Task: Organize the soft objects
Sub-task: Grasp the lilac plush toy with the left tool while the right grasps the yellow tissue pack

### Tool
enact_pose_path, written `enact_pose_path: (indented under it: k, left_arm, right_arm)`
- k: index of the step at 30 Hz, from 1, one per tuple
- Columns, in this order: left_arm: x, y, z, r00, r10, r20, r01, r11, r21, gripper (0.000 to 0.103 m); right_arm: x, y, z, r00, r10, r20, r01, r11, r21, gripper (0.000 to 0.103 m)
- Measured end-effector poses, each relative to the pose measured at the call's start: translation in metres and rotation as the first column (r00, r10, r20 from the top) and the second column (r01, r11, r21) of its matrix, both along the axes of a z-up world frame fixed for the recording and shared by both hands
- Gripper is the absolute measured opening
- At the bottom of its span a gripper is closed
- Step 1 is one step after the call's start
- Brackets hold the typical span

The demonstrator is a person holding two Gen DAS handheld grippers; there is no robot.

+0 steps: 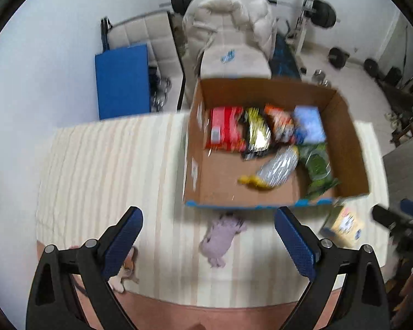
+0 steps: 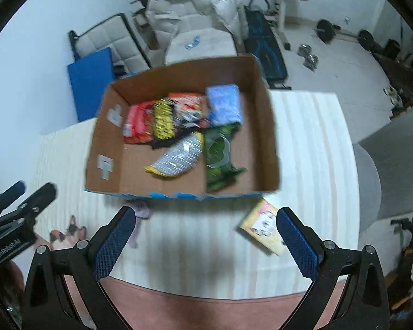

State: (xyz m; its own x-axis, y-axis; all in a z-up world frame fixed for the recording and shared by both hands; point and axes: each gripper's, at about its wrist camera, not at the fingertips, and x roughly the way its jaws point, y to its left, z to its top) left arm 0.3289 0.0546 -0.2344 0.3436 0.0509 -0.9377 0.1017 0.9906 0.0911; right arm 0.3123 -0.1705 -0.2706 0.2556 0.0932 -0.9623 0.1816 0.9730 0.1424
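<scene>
Left gripper hangs above the table with jaws spread wide, nothing between them; right gripper likewise wide and empty. Landmark: the cardboard box on the striped tablecloth. Just in front of the box's near wall, between the left pads in that wrist view, lies a lilac plush toy, flat on the cloth and apart from the fingers. Further from the box toward the near left table edge, a calico plush sits partly hidden behind the left finger. At the box's near right corner, a yellow packet rests on the cloth, just beside the right gripper's right pad as seen from that wrist. Inside the box: a red bag, a yellow-black bag, an orange bag and a blue pack lined along the far wall, with a silver pouch and a green bag loose nearer the front. Both views are motion-blurred. Judged step: sorting partly done, reach phase for the pieces outside the box. Next move likely calls for lowering the left gripper over the lilac toy, closing gently across its body, then lifting it over the near wall; the soft body may sag or slip.
</scene>
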Motion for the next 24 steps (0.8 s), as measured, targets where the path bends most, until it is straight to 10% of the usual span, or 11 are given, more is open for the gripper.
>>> enact_pose_path:
  k: [11, 19, 24]
  left_arm:
    - [-0.001, -0.013, -0.158, 0.952, -0.016, -0.306, 0.034, 0.998, 0.055, 0.098]
    - [0.002, -0.034, -0.206, 0.931, -0.057, -0.361, 0.080, 0.996, 0.050, 0.098]
    - [-0.003, -0.046, -0.207, 0.938, -0.066, -0.342, 0.077, 0.997, 0.020, 0.085]
  right_arm:
    - [0.000, -0.041, -0.158, 0.931, 0.134, -0.338, -0.173, 0.981, -0.086, 0.103]
    - [-0.002, -0.035, -0.196, 0.891, 0.255, -0.375, -0.315, 0.943, -0.107, 0.103]
    - [-0.020, -0.038, -0.194, 0.895, 0.179, -0.409, -0.204, 0.979, -0.017, 0.070]
